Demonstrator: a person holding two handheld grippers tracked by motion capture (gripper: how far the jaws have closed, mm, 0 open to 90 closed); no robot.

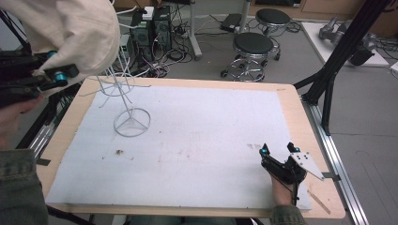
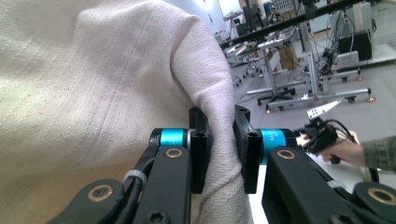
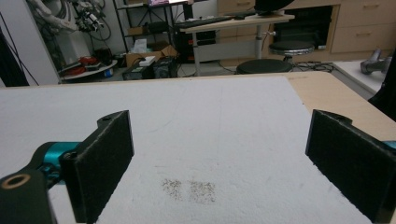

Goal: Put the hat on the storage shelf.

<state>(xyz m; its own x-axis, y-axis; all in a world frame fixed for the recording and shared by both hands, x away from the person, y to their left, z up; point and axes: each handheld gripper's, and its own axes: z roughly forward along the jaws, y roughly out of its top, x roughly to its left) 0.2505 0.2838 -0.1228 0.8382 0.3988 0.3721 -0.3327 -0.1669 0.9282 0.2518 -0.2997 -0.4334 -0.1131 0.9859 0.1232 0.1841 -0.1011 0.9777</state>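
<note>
A cream cloth hat (image 1: 70,33) hangs in the air at the far left, above a white wire stand (image 1: 127,110) that rises from the white mat (image 1: 202,140). My left gripper (image 1: 61,75) is shut on a fold of the hat's edge. In the left gripper view the fabric (image 2: 93,93) is pinched between the two black pads of the left gripper (image 2: 219,149). My right gripper (image 1: 277,149) rests low at the mat's front right, jaws open. In the right gripper view the right gripper (image 3: 219,158) has nothing between its pads (image 3: 102,163).
The wooden table edge (image 1: 300,122) borders the mat. Two black stools (image 1: 253,47) and computer cases (image 1: 150,30) stand behind the table. A black frame post (image 1: 338,56) slants down at the right. Small dark stains (image 3: 189,189) mark the mat.
</note>
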